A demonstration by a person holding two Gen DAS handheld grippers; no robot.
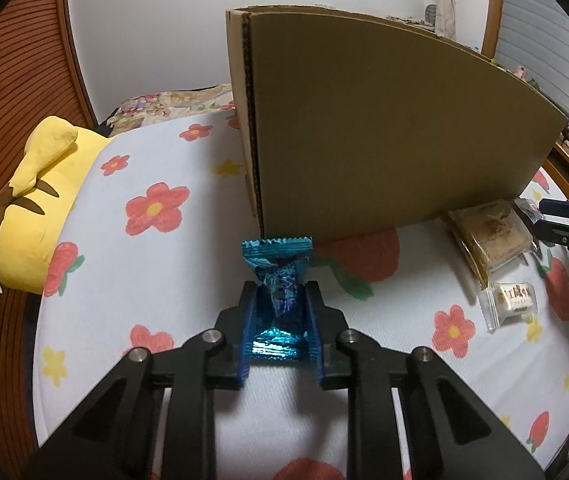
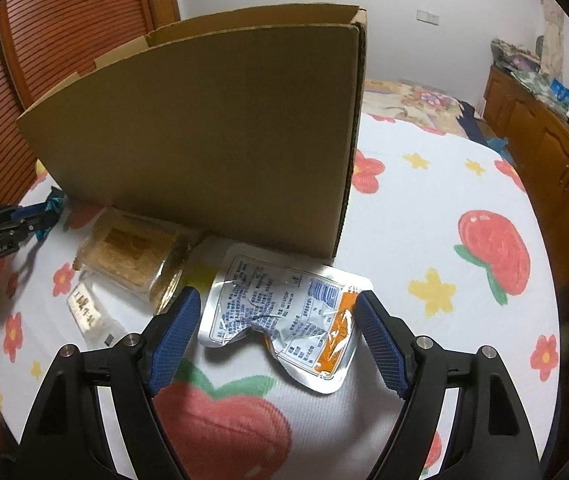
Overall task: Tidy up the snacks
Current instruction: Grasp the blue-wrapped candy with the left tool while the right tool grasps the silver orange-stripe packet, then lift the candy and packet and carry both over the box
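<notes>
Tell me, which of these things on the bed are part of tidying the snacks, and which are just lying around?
Part of the job:
- blue foil snack, pinched in the left gripper
- silver pouch, between the open right gripper jaws
- brown biscuit pack
- small white candy
- cardboard box

Just lying about:
- yellow plush toy
- flowered bedsheet
- wooden cabinet

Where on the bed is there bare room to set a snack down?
Free: sheet between plush and box, and right of the box beyond the silver pouch. Crowded: the box's front, with the cracker pack and small candy.
</notes>
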